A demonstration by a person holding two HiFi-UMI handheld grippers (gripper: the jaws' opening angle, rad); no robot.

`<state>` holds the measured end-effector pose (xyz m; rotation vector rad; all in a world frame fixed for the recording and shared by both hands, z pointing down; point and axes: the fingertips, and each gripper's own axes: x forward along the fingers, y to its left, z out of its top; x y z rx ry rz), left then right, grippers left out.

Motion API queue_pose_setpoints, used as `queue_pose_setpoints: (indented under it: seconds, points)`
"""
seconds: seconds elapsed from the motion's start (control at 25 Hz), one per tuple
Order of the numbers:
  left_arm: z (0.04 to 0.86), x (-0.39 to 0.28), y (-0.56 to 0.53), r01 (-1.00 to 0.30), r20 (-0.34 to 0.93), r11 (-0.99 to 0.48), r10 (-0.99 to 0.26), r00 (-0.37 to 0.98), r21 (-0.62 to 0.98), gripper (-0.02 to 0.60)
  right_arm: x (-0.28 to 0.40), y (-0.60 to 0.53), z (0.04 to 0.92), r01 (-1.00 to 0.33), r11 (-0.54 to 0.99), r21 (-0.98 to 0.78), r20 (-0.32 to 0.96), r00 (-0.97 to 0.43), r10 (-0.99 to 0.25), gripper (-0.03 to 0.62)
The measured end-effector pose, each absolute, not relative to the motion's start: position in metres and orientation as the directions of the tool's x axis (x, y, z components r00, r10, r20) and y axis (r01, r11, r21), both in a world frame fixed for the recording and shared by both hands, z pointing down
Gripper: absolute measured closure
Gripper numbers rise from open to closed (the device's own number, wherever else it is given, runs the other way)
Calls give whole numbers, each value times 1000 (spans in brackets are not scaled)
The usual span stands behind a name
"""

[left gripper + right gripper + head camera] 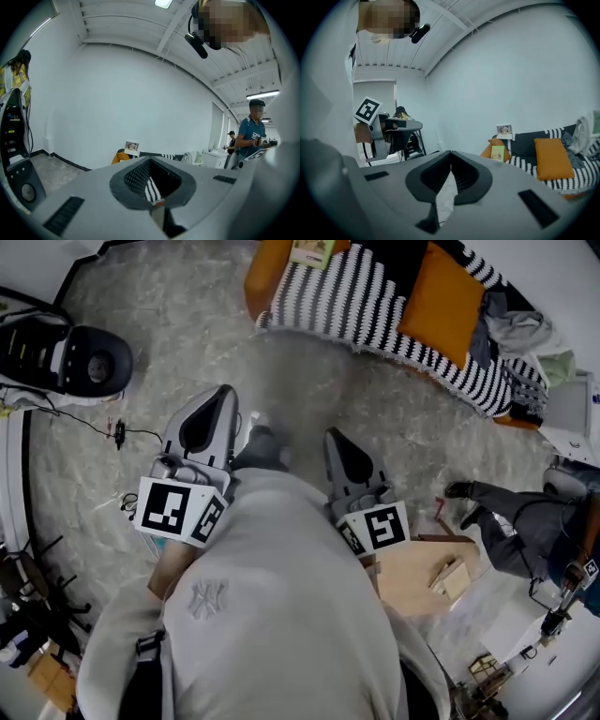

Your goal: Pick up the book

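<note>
A thin green book stands on the far-left end of a sofa, leaning against an orange cushion. The right gripper view shows the book far off, under a small photo. Both grippers are held in front of the body over the grey floor, well short of the sofa. My left gripper has its jaws together and nothing in them, with the tips meeting in the left gripper view. My right gripper is likewise shut and empty.
A striped blanket and orange cushions cover the sofa. A black and white machine and cables lie at the left. At the right are a seated person and a wooden board. Another person in blue stands farther off.
</note>
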<state>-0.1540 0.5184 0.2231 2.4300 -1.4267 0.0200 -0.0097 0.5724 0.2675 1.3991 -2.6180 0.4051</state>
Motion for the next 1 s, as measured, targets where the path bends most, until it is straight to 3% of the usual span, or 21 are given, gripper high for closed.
queue_pose_setpoints:
  seconds: [1.0]
  points:
    - [224,-196,395,-825,183,-489,-817,547,284,572,-60,449,265,-834,522,-178,252,-551,-795,576]
